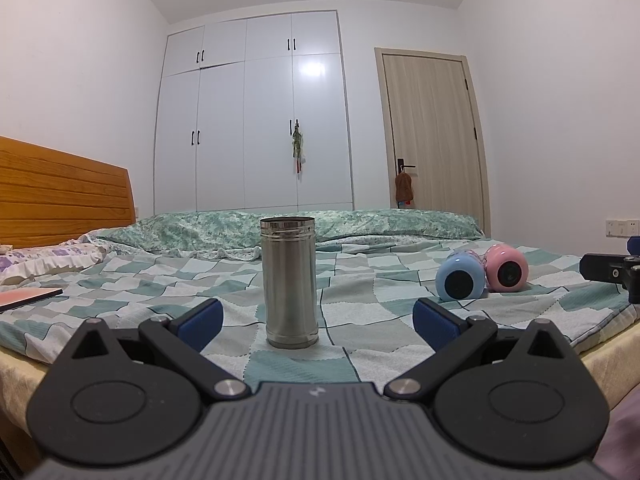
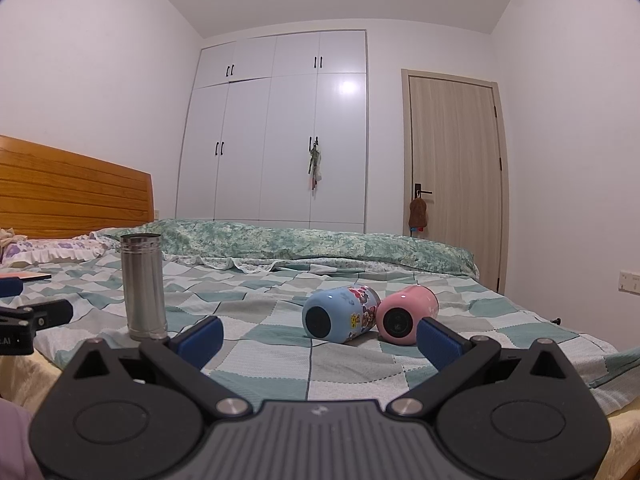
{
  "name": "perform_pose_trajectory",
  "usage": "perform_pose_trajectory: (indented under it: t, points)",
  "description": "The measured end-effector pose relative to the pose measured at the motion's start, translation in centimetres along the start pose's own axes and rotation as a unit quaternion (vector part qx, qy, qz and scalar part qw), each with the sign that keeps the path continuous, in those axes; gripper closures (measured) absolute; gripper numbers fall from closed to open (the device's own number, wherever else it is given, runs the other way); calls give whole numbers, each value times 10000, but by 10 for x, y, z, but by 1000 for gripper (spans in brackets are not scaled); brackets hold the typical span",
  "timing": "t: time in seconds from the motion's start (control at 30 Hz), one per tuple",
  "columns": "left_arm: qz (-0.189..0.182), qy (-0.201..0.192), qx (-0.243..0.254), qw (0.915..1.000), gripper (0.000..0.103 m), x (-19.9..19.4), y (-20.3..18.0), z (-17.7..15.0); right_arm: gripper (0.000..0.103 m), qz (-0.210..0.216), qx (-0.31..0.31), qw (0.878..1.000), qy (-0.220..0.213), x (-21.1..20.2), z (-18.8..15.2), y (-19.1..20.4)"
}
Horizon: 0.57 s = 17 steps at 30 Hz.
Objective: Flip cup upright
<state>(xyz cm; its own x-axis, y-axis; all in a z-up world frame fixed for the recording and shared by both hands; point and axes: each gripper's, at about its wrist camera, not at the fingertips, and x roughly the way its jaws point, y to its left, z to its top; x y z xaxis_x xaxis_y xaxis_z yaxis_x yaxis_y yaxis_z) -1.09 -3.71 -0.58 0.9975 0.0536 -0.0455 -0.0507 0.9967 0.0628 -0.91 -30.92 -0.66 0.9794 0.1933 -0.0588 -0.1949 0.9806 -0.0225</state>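
Note:
A steel cup [image 1: 289, 282] stands upright on the checked bedspread [image 1: 360, 320], mouth up, just ahead of my open left gripper [image 1: 318, 320]. It also shows at the left of the right wrist view [image 2: 143, 286]. A blue cup [image 2: 340, 314] with cartoon stickers and a pink cup [image 2: 406, 314] lie on their sides, touching, bases toward me. My right gripper [image 2: 320, 338] is open and empty just in front of them. Both lying cups also show in the left wrist view: blue [image 1: 460, 276], pink [image 1: 506, 268].
A wooden headboard [image 1: 60, 188] and pillows stand at the left. A folded green quilt [image 2: 320, 246] lies across the far side of the bed. A flat pink book [image 1: 28, 296] lies at the left. A wardrobe and a door stand behind.

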Motion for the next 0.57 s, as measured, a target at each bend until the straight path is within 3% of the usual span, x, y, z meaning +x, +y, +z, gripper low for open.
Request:
perform_pose_trajectory:
  t: [0.57]
  points:
    - [-50, 21, -83, 10000, 0, 1, 3, 0, 0, 2, -10, 10000, 3, 0, 0, 0]
